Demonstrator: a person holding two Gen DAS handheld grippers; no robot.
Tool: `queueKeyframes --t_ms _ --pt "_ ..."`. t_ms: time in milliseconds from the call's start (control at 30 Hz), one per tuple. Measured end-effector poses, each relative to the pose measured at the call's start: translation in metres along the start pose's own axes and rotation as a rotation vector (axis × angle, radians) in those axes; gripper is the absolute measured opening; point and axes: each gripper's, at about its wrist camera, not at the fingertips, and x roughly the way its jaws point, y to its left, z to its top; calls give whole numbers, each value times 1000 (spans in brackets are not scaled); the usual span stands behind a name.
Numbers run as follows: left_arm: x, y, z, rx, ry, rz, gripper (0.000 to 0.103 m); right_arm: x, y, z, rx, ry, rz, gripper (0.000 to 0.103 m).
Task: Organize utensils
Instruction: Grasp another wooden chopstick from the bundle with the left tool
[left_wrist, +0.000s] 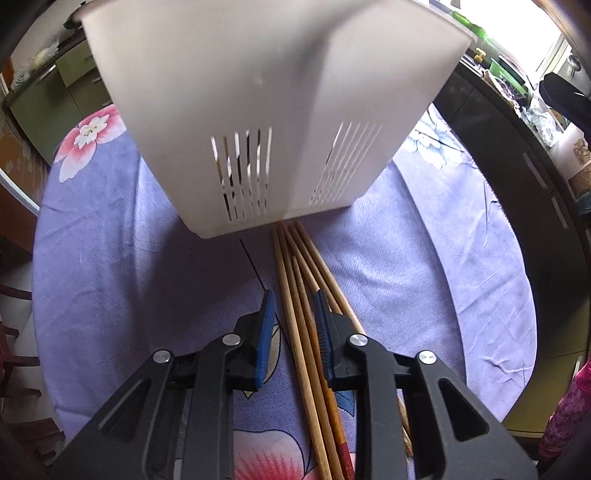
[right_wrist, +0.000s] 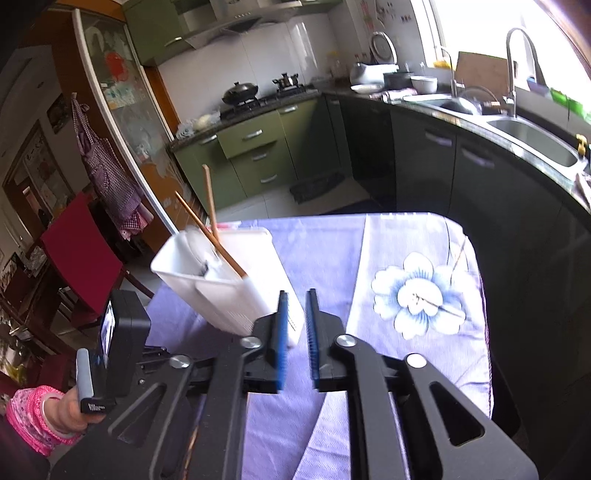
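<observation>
- Collecting chopsticks: white holder (left_wrist: 258, 110) stands on table (left_wrist: 110, 240); loose chopsticks (left_wrist: 295, 295) lie against its base.
- Left hand-held gripper (left_wrist: 293, 314) straddles them, pads apart, ungripped; next, close and lift.
- Right hand-held gripper (right_wrist: 295, 314) beside holder, slightly open, empty.

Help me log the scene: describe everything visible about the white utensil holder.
The white utensil holder is a tall, smooth plastic-looking box with rounded corners, narrow vertical drainage slots low on its walls and an open top with an inner divider. It stands on the purple floral tablecloth. Two chopsticks lean inside, sticking out above the rim. A loose chopstick bundle on the cloth points at its base; actual contact is unclear.
</observation>
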Motion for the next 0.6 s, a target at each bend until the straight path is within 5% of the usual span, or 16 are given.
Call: queueKeyframes --t_ms 533,600 --pt "24 -5 -3 32 57 64 18 24 2 -17 -12 67 27 20" --pt "26 -6 -3 38 59 81 9 28 6 -21 -23 82 26 20"
